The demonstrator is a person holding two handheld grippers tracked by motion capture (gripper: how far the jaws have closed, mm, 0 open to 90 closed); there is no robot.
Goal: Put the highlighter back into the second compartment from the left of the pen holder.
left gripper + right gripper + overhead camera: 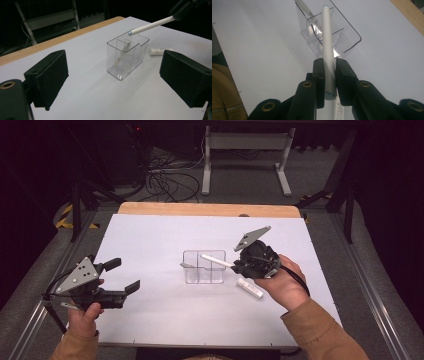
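A clear divided container (202,267) stands mid-table, with a thin pale stick (122,53) leaning in one compartment. My right gripper (239,264) is shut on a white pen (216,261), which it holds nearly level with its tip over the container's right part. Along the jaws, the pen (328,45) runs from the right gripper (329,75) out over the container (347,37). My left gripper (123,275) hovers open at the table's left with nothing in it. Its pads (50,77) stand wide apart, facing the container (126,57) and the pen (150,25).
A short white tube (250,287) lies on the white sheet just right of the container, under my right hand. The wooden table edge (200,209) runs along the back. Cables and a white stand frame (245,150) are on the floor beyond.
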